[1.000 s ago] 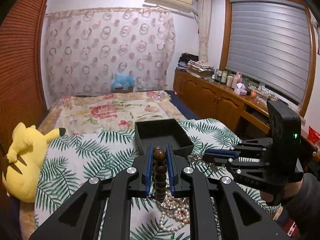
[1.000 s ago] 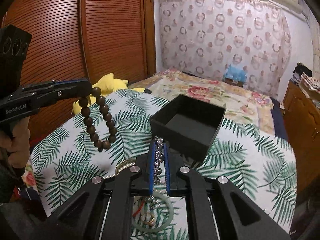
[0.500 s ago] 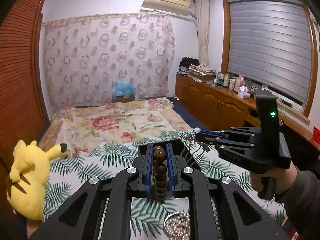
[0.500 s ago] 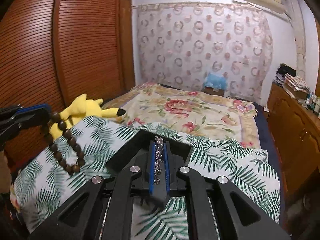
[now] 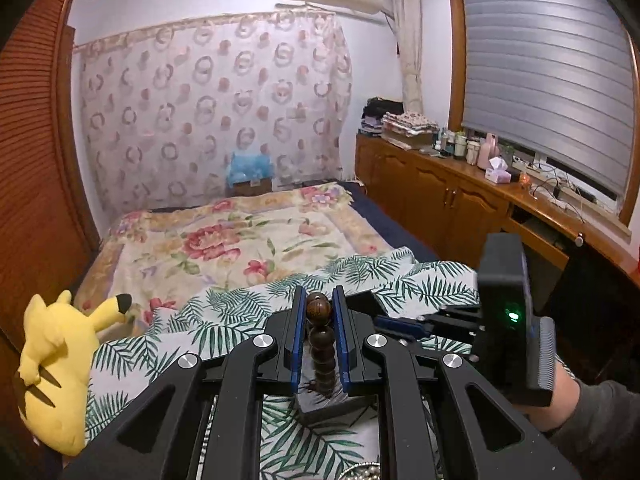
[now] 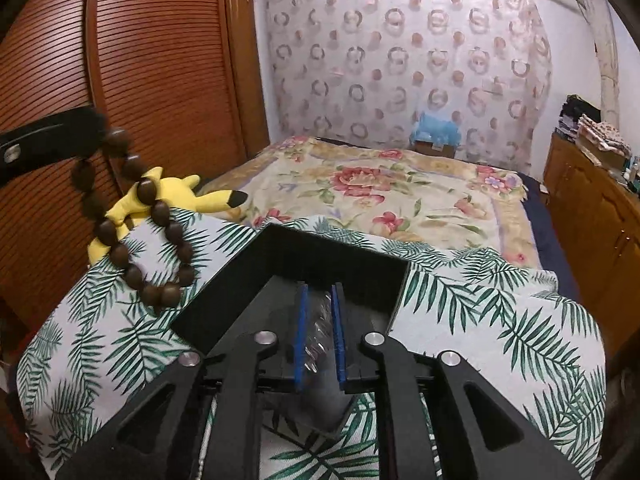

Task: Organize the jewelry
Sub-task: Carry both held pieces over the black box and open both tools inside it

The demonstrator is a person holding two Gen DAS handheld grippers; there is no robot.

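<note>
Left tool [image 5: 317, 314] pinches wooden bead bracelet [image 6: 138, 216]; right tool [image 6: 319, 312] over black box [image 6: 296, 268] grips a blurred chain [image 6: 318, 336]

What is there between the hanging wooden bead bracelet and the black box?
Only bare leaf-print bedspread, seen in the right wrist view. The bracelet dangles from the left hand-held gripper above it, left of the box.

Readable text: none in either view.
Large wooden bead [image 5: 318, 309]: faint carved marks, too small to read.
Bottles on the window counter [image 5: 466, 146]: labels blurred, not legible.
</note>
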